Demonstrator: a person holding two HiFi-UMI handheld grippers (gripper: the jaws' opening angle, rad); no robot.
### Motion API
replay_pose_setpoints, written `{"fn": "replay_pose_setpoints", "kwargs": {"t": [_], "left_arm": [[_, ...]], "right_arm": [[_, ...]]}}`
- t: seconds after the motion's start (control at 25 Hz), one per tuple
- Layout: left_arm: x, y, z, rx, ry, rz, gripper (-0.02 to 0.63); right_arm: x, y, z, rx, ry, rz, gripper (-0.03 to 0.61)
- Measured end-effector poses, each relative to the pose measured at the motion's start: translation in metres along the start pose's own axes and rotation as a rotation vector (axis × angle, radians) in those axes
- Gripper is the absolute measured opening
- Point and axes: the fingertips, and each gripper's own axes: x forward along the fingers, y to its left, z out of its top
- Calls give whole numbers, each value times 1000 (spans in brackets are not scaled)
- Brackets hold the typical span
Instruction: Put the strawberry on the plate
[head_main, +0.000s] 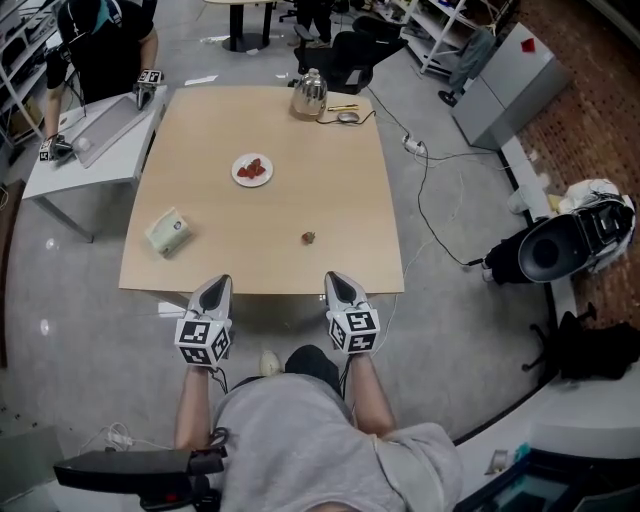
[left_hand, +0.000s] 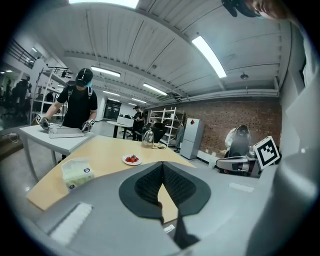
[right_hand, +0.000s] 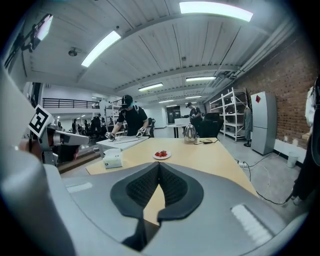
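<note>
The small dark-red strawberry (head_main: 309, 237) on the pale wooden bench (head_main: 330, 180) lies just ahead-left of the right gripper (head_main: 338, 283), nearer than the left gripper (head_main: 218, 288); both fingers closed, empty.

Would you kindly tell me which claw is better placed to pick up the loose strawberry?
Right, I'd say. The right claw is closer to the strawberry, almost straight in line with it; the left claw sits farther to the side. Both are shut and empty at the table's near edge.

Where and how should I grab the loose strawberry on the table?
Across its middle, straight down from above, likely with the nearer right gripper. The strawberry lies small and low on the table, nothing beside it.
</note>
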Motion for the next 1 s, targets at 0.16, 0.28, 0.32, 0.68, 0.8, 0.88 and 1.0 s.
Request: {"fn": "replay_pose_setpoints", "kwargs": {"t": [0.16, 0.28, 0.32, 0.68, 0.8, 0.88, 1.0], "left_arm": [[9, 2, -6, -10, 19, -3, 20], [16, 1, -6, -12, 27, 0, 20], [18, 2, -7, -12, 32, 3, 20], [57, 22, -13, -36, 84, 28, 20], [72, 26, -16, -34, 108, 27, 20], [82, 30, -16, -39, 121, 29, 20], [94, 34, -16, -45, 138, 31, 20]], "right_arm": [[7, -10, -6, 5, 21, -9, 6], [14, -18, -8, 10, 35, -9, 6], [17, -21, -9, 13, 39, -7, 6], [69, -40, -20, 4, 90, 28, 8], [88, -45, -29, -7, 131, 43, 8], [101, -48, -35, -7, 159, 52, 8], [116, -52, -45, -7, 202, 59, 21]]}}
